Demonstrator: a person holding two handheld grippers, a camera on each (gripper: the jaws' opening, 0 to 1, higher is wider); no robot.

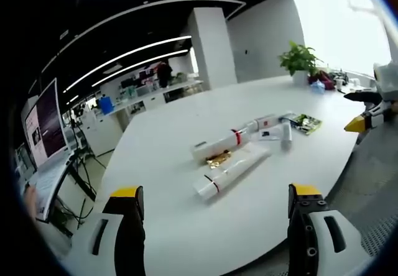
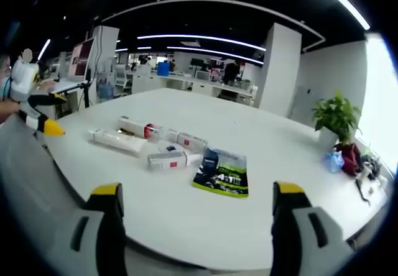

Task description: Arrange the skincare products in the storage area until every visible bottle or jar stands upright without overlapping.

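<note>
Several skincare products lie on their sides on the white table (image 1: 161, 133). In the left gripper view, a long white tube (image 1: 233, 171) is nearest, with a red-banded tube (image 1: 221, 145) and a gold item (image 1: 219, 159) behind it. Farther right are a bottle (image 1: 264, 124), a small white bottle (image 1: 286, 134) and a green packet (image 1: 306, 123). My left gripper (image 1: 216, 192) is open, short of the long tube. In the right gripper view, the long tube (image 2: 118, 140), red-banded bottle (image 2: 140, 128), a clear bottle (image 2: 186, 141), a white box (image 2: 166, 159) and the green packet (image 2: 222, 172) lie ahead of my open right gripper (image 2: 197, 189).
A potted plant (image 2: 336, 117) and small clutter (image 2: 348, 158) stand at the table's far end. The right gripper (image 1: 364, 122) shows at the table's right edge, and the left gripper (image 2: 43, 124) at its left edge. A monitor (image 1: 46, 124) stands beyond the table.
</note>
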